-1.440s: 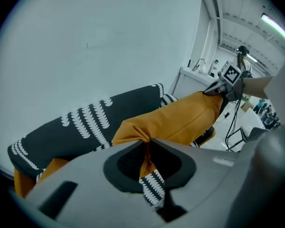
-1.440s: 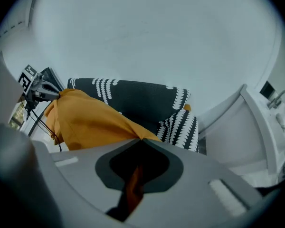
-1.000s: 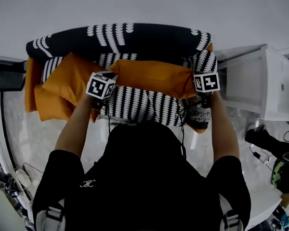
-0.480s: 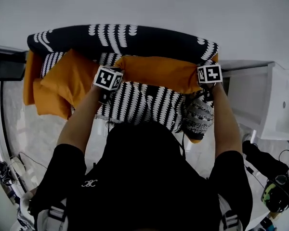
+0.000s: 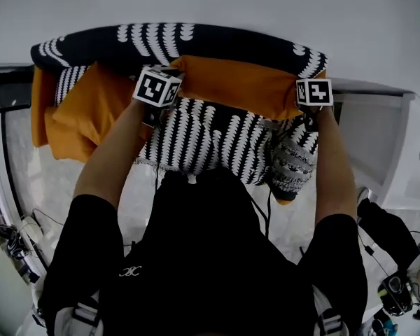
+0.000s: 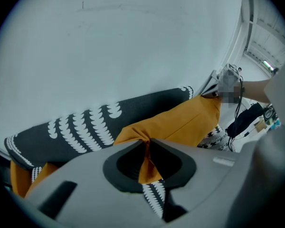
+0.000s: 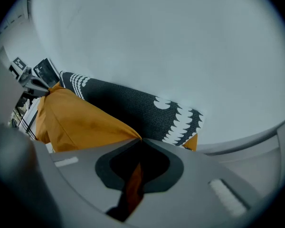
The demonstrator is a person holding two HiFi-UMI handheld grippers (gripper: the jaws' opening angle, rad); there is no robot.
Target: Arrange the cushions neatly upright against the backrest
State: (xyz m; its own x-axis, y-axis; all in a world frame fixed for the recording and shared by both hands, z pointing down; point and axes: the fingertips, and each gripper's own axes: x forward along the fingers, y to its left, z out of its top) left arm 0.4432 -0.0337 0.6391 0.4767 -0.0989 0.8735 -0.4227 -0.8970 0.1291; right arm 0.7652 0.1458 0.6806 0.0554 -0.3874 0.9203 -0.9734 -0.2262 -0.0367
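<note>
An orange cushion (image 5: 239,86) stretches between my two grippers, lying against the dark backrest (image 5: 175,44) with white scallop print. My left gripper (image 5: 159,103) is shut on the cushion's left corner (image 6: 145,148), the cloth pinched between its jaws. My right gripper (image 5: 312,107) is shut on the right corner (image 7: 133,179) in the same way. A second orange cushion (image 5: 91,110) slumps at the sofa's left end. The patterned seat (image 5: 210,142) shows below the held cushion.
A grey knitted cushion (image 5: 290,166) lies at the seat's right front. A white cabinet (image 5: 378,145) stands right of the sofa and a dark unit (image 5: 7,93) left of it. Cables and gear (image 5: 392,257) lie on the floor at the lower right.
Both grippers have carried the orange cushion away from me, off the seat and up against the backrest. More of the patterned seat now shows.
</note>
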